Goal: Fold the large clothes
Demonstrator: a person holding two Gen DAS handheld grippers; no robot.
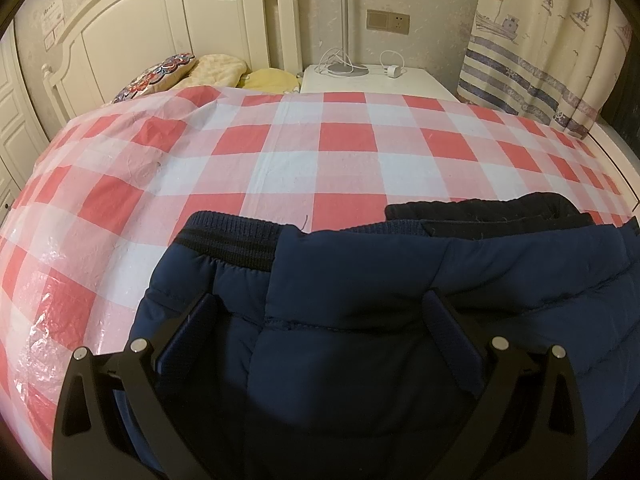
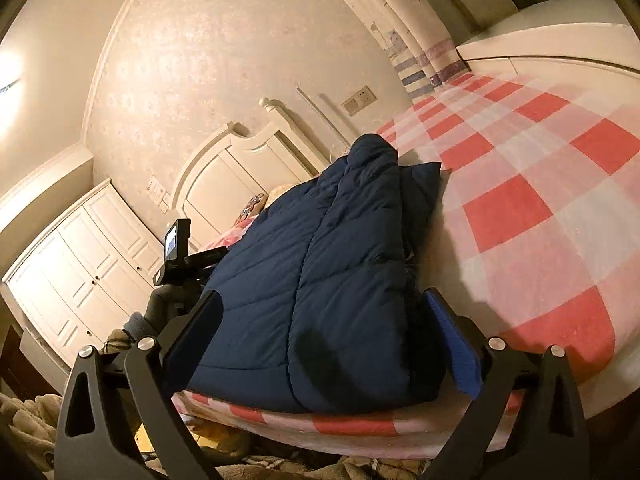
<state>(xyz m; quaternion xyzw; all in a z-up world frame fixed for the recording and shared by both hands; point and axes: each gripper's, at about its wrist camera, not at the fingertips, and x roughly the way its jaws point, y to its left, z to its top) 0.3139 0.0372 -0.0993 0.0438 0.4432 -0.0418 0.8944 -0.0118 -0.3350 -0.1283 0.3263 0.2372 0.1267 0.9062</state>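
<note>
One navy padded jacket (image 1: 360, 280) lies folded in a thick bundle at the near edge of the bed (image 1: 304, 152), with both tongs spread wide around it, the left tongs (image 1: 320, 320) over its ribbed hem and the right tongs (image 2: 324, 316) straddling its end. Neither seems to pinch fabric, though the fisheye makes contact hard to judge. The slippery, springy layers could slump open or slide off the bed edge if released unevenly.

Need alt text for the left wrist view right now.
A navy quilted padded jacket with a ribbed hem lies on a red-and-white checked bedspread, between the open left gripper fingers. Behind stand a white headboard and nightstand.
</note>
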